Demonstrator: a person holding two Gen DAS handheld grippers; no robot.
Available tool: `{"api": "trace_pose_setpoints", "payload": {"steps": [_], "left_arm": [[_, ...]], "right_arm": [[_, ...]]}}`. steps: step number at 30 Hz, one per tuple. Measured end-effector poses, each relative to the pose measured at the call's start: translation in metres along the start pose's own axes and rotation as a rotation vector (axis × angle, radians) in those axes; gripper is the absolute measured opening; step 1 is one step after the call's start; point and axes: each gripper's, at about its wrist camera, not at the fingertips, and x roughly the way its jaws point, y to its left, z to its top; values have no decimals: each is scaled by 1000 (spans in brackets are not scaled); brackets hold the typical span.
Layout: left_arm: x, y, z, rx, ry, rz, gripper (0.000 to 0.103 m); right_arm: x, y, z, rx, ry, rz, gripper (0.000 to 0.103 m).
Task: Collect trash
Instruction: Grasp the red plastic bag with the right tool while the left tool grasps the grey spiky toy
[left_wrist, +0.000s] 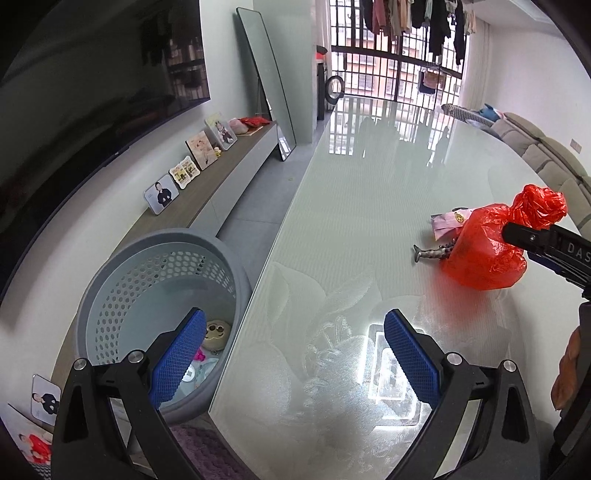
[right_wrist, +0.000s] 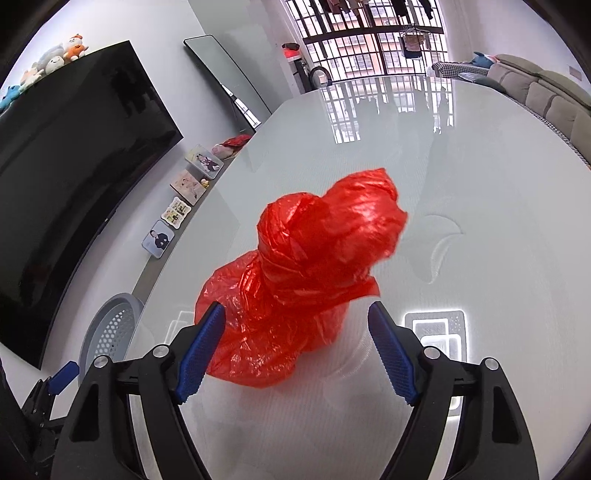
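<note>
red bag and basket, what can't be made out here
- Red plastic bag: contents hidden by crumpled plastic, both views.
- Small grey figurine: partly behind the bag, left wrist view; absent from right.
- Grey perforated basket: contents partly blocked by left claw; edge only in right view.

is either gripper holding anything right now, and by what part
Nothing is held. The left gripper is open over bare table. The right gripper is open, its pads either side of the red bag without pressing it.
</note>
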Motion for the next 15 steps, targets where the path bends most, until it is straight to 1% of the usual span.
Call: {"api": "trace_pose_setpoints", "payload": {"steps": [1, 6, 7, 8, 10, 11, 13, 14, 15], "left_arm": [[0, -1, 0, 2, 0, 0, 95], [-2, -9, 1, 14, 0, -2, 95], [-1, -12, 1, 17, 0, -4, 95], [-2, -14, 1, 19, 1, -6, 95], [-2, -18, 1, 23, 3, -11, 95], [-3, -18, 1, 25, 3, -12, 95], [-4, -22, 1, 33, 3, -13, 95], [-5, -24, 1, 37, 3, -14, 95], [-5, -27, 1, 41, 2, -14, 95]], "right_arm": [[-3, 3, -5, -3, -4, 2, 76], [0, 2, -1, -3, -21, 32, 75], [-1, 1, -1, 1, -23, 45, 74], [0, -1, -1, 4, -24, 57, 70], [-1, -1, -1, 3, -23, 67, 55], [-1, 0, -1, 0, -21, 70, 52], [-2, 2, -2, -8, -18, 77, 38], [-2, 3, -3, -11, -19, 80, 35], [-3, 3, -4, -15, -19, 85, 29]]}}
